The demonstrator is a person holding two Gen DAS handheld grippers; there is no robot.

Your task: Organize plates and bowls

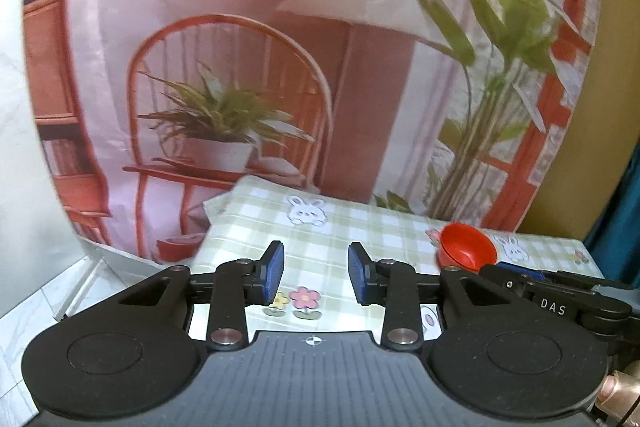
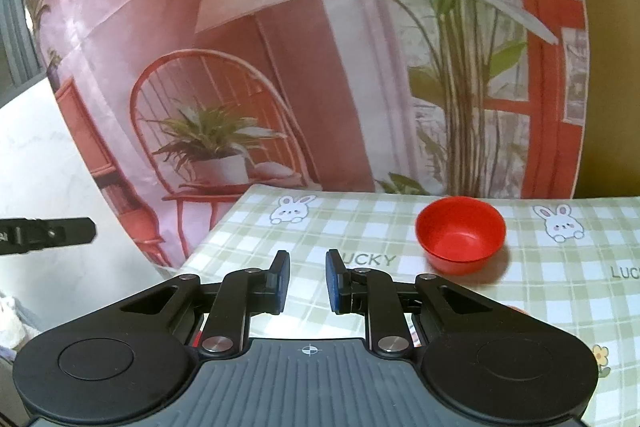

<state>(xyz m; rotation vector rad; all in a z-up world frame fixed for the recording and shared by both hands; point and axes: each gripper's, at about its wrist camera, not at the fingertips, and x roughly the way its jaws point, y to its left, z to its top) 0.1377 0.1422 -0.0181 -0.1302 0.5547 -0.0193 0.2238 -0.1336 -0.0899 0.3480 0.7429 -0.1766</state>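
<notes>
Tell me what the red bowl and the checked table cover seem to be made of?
Bowl: probably plastic, going by its even red colour, thin rim and soft dull sheen. Cover: looks like wipeable vinyl or oilcloth, smooth with a faint gloss and printed rabbits, though coated fabric cannot be ruled out.

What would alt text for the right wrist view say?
The right gripper, empty with its jaws slightly apart, hovers over a checked tablecloth where a red bowl sits upright, ahead and right. A printed backdrop hangs behind.
</notes>
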